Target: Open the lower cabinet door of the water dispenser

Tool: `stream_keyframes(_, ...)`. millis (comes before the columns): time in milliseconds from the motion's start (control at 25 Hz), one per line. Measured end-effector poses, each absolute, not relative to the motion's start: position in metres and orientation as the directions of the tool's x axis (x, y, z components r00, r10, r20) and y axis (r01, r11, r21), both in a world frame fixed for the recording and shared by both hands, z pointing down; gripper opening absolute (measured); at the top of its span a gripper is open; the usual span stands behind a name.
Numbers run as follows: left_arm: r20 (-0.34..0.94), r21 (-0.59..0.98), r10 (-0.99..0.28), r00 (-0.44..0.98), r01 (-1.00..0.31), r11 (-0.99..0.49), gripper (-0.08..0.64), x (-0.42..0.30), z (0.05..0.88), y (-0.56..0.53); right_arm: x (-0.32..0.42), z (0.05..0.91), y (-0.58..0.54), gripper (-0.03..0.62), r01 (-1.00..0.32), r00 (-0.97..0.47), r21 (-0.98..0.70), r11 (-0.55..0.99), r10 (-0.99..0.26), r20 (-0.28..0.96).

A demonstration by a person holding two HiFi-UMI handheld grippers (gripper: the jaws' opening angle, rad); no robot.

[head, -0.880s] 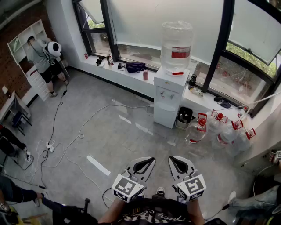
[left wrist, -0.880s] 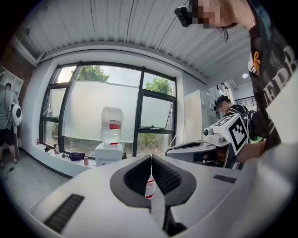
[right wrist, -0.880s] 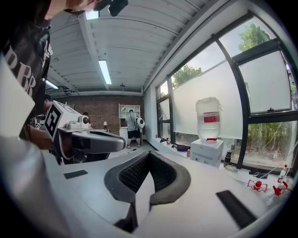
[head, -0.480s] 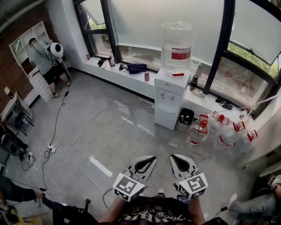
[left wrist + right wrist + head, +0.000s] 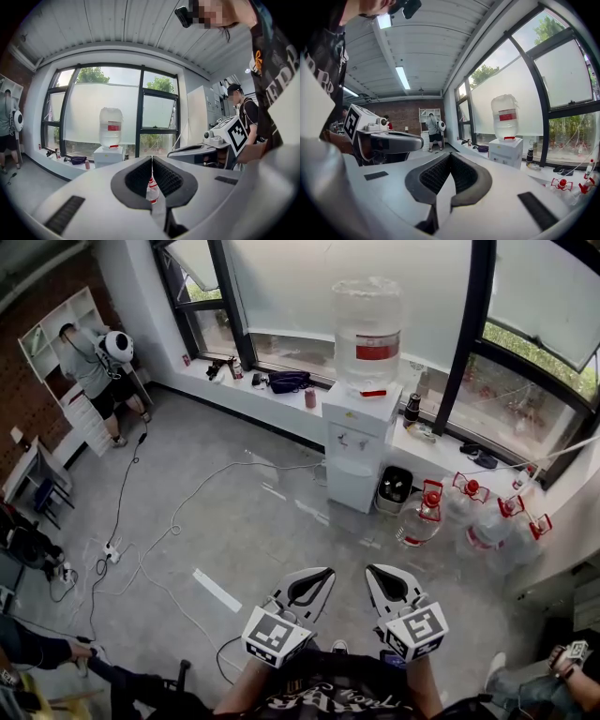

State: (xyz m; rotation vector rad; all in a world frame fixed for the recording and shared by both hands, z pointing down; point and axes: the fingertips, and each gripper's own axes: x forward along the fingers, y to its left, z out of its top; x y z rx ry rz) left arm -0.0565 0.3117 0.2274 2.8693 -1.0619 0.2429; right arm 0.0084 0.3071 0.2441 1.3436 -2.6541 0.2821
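Note:
The white water dispenser stands against the window ledge across the floor, with a large clear bottle on top. Its lower cabinet door is closed. My left gripper and right gripper are held side by side near my body, far from the dispenser, both pointing toward it. Both are shut with nothing between their jaws. The left gripper view shows its jaws meeting at the tip, with the dispenser small at the left. In the right gripper view the gripper is shut and the dispenser stands to the right.
Several water jugs with red caps and a black bin sit on the floor right of the dispenser. Cables trail over the grey floor. A person stands at white shelves far left. Small items lie on the window ledge.
The head view has shifted slightly, so the dispenser sits a little further left in the picture. Both grippers stay shut and side by side.

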Motion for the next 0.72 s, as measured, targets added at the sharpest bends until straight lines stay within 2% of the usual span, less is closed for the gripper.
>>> stream_keyframes(280,0.219,0.007,-0.666,0.713,-0.683,-0.730,0.020,-0.051,0.241,0.314,0.040,0.261,0.297,0.009,-0.822,-0.569,-0.133,0.554,-0.789,0.232)
stream_keyframes(720,0.263,0.028,-0.658,0.706,-0.687,-0.726,0.020,-0.059,0.263,0.275,0.027,0.281,0.261,0.009,-0.809,-0.588,-0.167,0.564,-0.768,0.254)
